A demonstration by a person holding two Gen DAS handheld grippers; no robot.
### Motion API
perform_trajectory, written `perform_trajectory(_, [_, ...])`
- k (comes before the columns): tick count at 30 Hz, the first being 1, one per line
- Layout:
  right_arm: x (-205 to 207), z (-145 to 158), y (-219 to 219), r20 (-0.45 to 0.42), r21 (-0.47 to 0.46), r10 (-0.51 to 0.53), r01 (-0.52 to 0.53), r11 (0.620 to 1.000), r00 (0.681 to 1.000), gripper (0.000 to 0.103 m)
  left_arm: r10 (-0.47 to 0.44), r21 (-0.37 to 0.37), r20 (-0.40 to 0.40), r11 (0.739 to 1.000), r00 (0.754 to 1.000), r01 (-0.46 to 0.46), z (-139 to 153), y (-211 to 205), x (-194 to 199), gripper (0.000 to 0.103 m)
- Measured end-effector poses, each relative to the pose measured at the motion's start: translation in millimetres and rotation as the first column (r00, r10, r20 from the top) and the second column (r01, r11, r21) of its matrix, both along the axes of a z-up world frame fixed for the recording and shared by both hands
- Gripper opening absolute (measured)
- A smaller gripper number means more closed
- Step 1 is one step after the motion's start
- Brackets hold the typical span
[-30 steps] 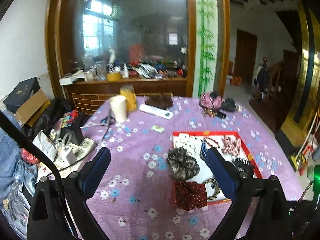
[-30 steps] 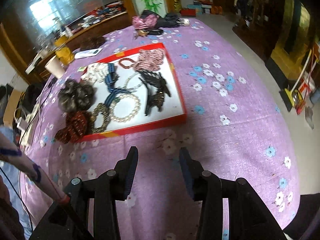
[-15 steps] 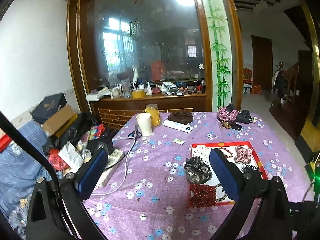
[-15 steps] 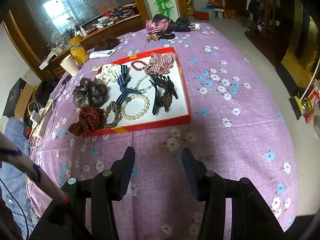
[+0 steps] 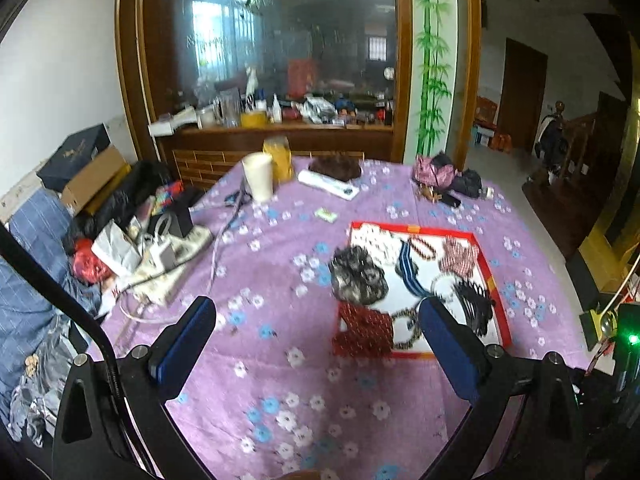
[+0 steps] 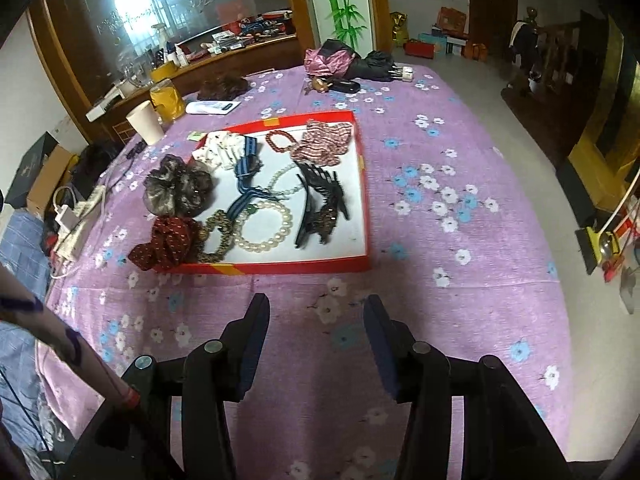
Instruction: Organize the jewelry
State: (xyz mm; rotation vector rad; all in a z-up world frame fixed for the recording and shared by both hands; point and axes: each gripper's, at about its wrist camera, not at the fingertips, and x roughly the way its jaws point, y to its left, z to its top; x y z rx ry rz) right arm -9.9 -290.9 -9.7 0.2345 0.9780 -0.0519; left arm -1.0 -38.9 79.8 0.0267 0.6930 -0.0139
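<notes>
A red-rimmed white tray lies on the purple flowered tablecloth. In it are a pearl bracelet, a black hair claw, a blue striped ribbon, a red bead bracelet and a pink checked scrunchie. A dark red scrunchie and a grey-brown scrunchie hang over its left rim. My right gripper hovers in front of the tray, jaws opening with nothing between them. My left gripper is wide open and empty, to the left of the tray.
A paper cup, a yellow jar and a white remote stand at the far side. A power strip with cables lies at the left edge. A pink bag sits far right. A person's forearm shows lower left.
The left view pulled back and tilted up, then dipped toward the table again, with the tray shifting right. The right gripper's jaws have spread a little and its view has rolled slightly.
</notes>
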Motion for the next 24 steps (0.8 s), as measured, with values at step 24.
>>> perform_trajectory(24, [15.0, -35.5, 17.8, -0.125, -0.078, -0.003, -0.007, 0.997, 0.992, 0.061, -0.025, 0.081, -0.221, 0.996, 0.975, 0.044, -72.5, -14.1, 21.1, 0.101])
